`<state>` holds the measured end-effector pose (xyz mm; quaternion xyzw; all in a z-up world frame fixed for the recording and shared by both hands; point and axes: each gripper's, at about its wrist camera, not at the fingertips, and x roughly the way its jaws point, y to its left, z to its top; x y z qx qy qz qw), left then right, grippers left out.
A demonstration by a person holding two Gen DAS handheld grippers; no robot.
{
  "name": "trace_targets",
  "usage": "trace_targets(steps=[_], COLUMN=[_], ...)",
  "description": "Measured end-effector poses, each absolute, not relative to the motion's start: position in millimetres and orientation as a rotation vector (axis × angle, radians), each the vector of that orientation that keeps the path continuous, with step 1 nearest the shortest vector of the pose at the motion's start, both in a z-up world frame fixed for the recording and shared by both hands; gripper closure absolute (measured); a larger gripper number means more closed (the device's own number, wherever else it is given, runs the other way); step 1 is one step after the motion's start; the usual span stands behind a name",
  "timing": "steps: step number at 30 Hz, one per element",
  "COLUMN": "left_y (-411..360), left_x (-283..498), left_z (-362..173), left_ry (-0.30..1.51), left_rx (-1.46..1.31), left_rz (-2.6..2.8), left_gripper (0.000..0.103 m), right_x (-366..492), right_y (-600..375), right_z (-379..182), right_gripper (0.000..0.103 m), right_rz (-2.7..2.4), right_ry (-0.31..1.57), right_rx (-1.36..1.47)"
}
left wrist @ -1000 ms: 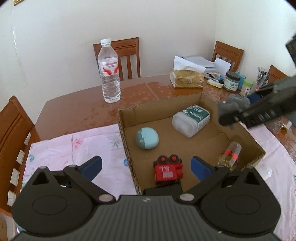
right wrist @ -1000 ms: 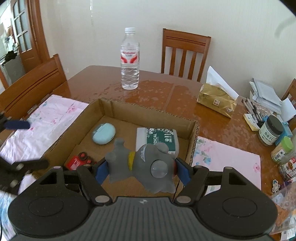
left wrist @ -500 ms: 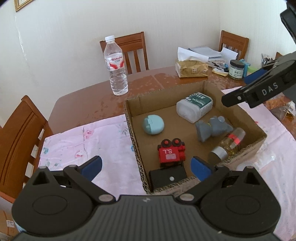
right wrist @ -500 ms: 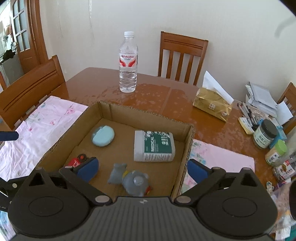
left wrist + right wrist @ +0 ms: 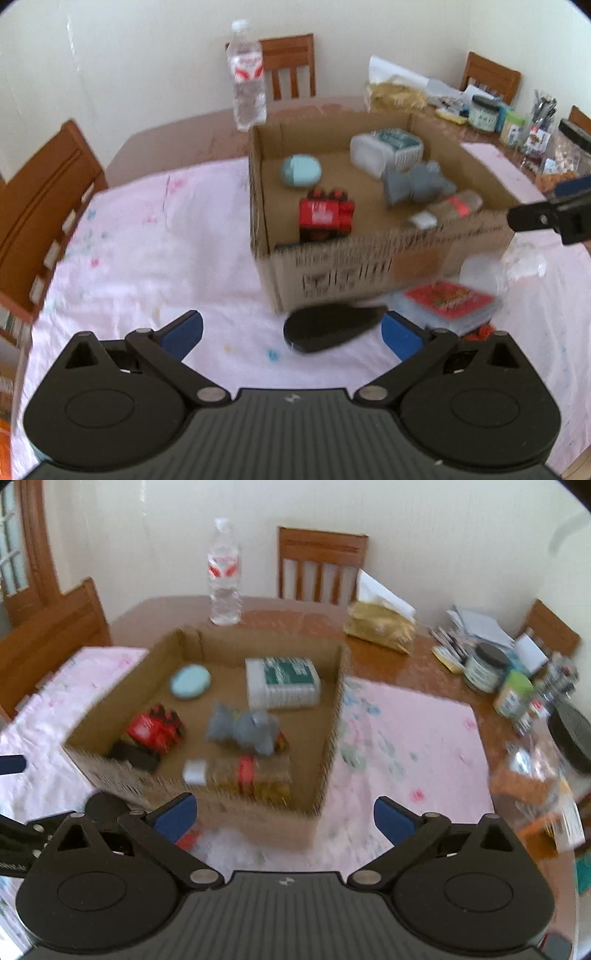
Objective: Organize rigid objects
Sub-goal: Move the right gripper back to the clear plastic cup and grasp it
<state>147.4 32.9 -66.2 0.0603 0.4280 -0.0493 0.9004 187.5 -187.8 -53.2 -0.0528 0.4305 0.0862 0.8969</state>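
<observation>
Cardboard box (image 5: pixel 369 258) on pink floral cloth (image 5: pixel 147 258) over wooden surface (image 5: pixel 295 616); open top, already loaded. Contents: pale blue oval case (image 5: pixel 300 170) at far left, white bottle with green label (image 5: pixel 386 149) on its side at far wall, red toy engine (image 5: pixel 325 216) near front wall, grey toy figure (image 5: pixel 417 182) mid-floor, clear bottle with red band (image 5: pixel 447 208) on its side along front wall, small black item (image 5: pixel 135 757) in front-left corner.

Still outside, on cloth against box front: flat black oval object (image 5: pixel 328 326), and beside it a clear container with red label (image 5: pixel 447 301). Identity of both uncertain through blur.

Left claw (image 5: pixel 291 332): fully spread, nothing gripped. Black oval object directly ahead, between fingertip lines and toward right finger; long axis roughly across claw, parallel to box front. Left claw nearer; likely next pick, with short forward descent.

Right claw (image 5: pixel 282 812): at widest spread, nothing gripped, poised over near-right corner of box, clear of contents.
</observation>
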Motion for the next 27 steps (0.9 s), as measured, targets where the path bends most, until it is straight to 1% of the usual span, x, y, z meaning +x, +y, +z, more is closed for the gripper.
trace_targets(steps=[7, 15, 27], left_y=[38, 47, 36], left_x=[138, 139, 159], left_z=[-79, -84, -95], left_ry=[0.918, 0.937, 0.988], left_rx=[0.070, 0.054, 0.048], left_rz=[-0.100, -0.138, -0.112], left_gripper=[0.001, 0.001, 0.001], right_x=[173, 186, 188], right_y=[-186, -169, -205], right_z=[-78, -100, -128], right_gripper=[0.000, 0.000, 0.000], right_rz=[0.133, 0.048, 0.069], right_ry=[0.950, 0.983, 1.063], right_rx=[-0.070, -0.105, -0.122])
